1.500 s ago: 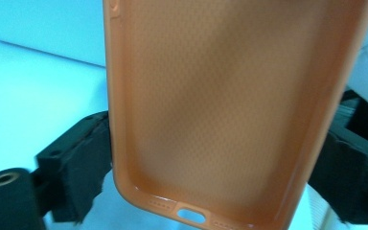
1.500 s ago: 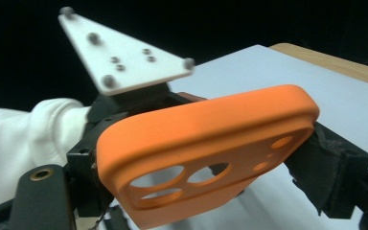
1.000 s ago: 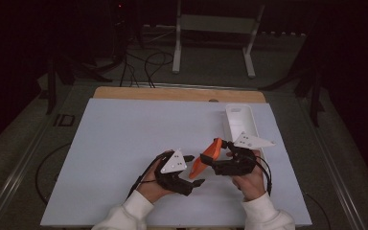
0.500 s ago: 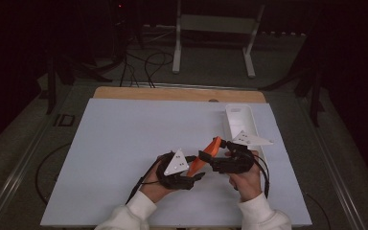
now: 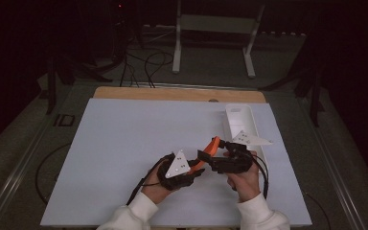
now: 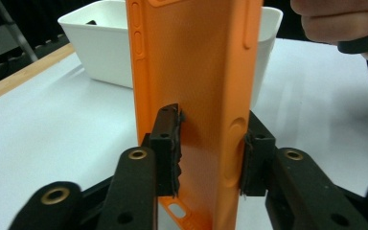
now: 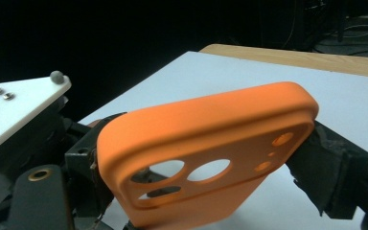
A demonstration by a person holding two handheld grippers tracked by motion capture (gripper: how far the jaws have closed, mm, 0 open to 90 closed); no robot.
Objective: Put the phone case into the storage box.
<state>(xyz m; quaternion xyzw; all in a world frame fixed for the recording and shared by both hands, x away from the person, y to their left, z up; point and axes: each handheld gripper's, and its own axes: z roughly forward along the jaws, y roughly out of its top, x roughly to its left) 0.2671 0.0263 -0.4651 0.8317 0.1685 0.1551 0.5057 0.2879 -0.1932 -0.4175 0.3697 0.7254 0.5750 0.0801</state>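
Note:
An orange phone case [image 5: 211,145] hangs tilted above the white table top [image 5: 124,139], held between both grippers. In the left gripper view the case [image 6: 196,72] stands upright and my left gripper [image 6: 211,143] has just been closing on it; its pads now press on the two long edges. My left gripper [image 5: 196,169] holds the case's near end. My right gripper [image 5: 206,154] grips it across the width near the camera cut-outs [image 7: 206,170], with one pad [image 7: 328,167] against the rim. The case [image 7: 211,129] lies between the right gripper [image 7: 206,191] jaws.
A white oblong bin [image 5: 242,117] stands on the table just behind the right hand; its wall [image 6: 100,48] is behind the case. A wooden strip [image 5: 172,93] runs along the far table edge. A metal stand [image 5: 211,28] and cables lie on the floor beyond.
The left gripper's jaws have closed onto the near end of the orange case. Both hands and the case stay where they were.

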